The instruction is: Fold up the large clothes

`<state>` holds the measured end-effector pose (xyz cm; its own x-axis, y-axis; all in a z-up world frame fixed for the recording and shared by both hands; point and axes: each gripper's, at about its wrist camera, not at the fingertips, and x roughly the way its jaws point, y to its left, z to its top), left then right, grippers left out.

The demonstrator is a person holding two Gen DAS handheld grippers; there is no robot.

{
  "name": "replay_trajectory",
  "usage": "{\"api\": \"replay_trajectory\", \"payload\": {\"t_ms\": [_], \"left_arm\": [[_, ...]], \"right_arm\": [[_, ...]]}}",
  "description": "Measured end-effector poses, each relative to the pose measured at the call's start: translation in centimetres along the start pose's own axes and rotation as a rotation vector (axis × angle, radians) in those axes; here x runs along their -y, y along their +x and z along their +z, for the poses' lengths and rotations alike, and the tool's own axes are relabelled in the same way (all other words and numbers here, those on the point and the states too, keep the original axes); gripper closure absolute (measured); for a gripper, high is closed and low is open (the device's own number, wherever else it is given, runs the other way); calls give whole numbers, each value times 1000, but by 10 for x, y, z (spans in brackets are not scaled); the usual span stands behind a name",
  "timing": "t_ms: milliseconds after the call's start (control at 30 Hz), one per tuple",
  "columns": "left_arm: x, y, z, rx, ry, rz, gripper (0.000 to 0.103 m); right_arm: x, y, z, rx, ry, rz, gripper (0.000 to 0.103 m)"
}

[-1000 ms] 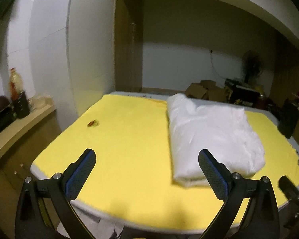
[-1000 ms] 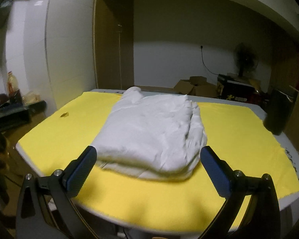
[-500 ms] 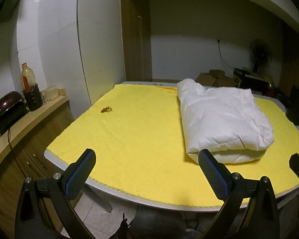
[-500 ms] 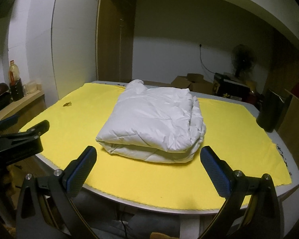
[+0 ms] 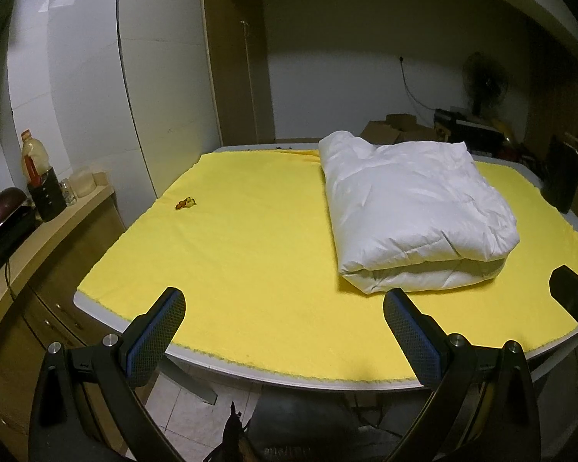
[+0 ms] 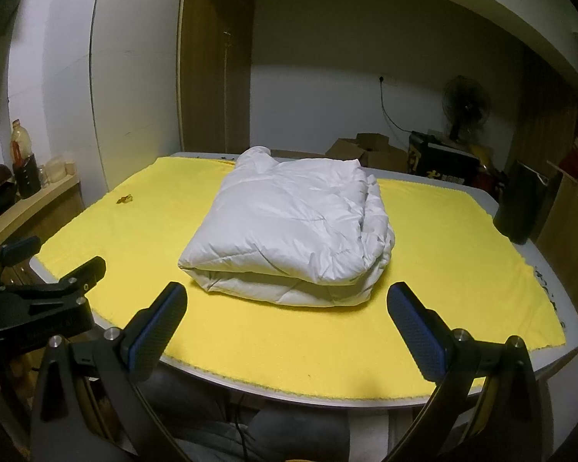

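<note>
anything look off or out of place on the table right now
One small thing: a brownish-orange scrap lies alone on the yellow cloth, near its left edge, well apart from the folded white garment. I cannot tell what it is. The garment sits as a neat bundle; both grippers are open and clear of it.

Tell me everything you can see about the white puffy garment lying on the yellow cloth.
The white puffy garment is quilted and padded, with a smooth, slightly shiny shell. It is folded into a thick, roughly rectangular bundle of stacked layers, its rounded fold edge facing the cameras and a rolled part at the far corner. It lies flat on the yellow cloth, towards the far side. Both grippers are open, short of it; nothing else touches it.
</note>
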<state>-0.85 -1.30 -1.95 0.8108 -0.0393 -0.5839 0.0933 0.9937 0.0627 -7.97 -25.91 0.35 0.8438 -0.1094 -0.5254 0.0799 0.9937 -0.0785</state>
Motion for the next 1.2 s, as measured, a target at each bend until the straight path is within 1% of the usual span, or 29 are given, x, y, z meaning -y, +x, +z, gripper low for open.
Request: {"api": "replay_trajectory", "payload": {"t_ms": [1200], "left_arm": [[-2, 6, -4, -31, 15, -7, 0]], "right_arm": [[-10, 3, 0, -11, 20, 12, 0]]}}
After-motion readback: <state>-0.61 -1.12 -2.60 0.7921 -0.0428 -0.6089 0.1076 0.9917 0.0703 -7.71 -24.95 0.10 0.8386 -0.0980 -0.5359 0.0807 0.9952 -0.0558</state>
